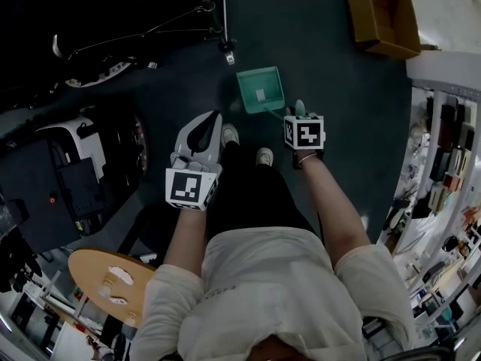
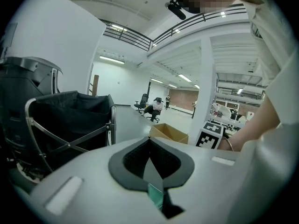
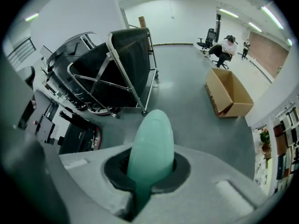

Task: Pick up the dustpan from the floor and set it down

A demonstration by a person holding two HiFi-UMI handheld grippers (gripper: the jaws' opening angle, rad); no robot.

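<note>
Down on the dark floor [image 1: 331, 74], just ahead of the person's shoes [image 1: 229, 134], lay the teal dustpan [image 1: 261, 90], its open tray facing up and its long handle [image 3: 152, 146] slanting back toward the person. The right gripper [image 1: 300, 111] pointed steeply down with its jaws clamped on the upper end of that handle; in the right gripper view the rounded teal tip stood up through the dark pads, held firmly on both sides. The left gripper [image 1: 204, 130] hung beside it, well apart from the dustpan, its jaws drawn together on nothing, with only a sliver of teal showing past them in the left gripper view. A cardboard box [image 1: 379, 13] sat further off on the floor, and a black folding cart [image 3: 119, 64] stood to the other side. By the look of it the grasp was made and the lift was the step in hand; whether the tray had already left the floor could not be told. The next move would call for raising the handle steadily so the tray did not swing or twist in the pads, then carrying it to a free patch of floor and lowering it flat before letting go.
</note>
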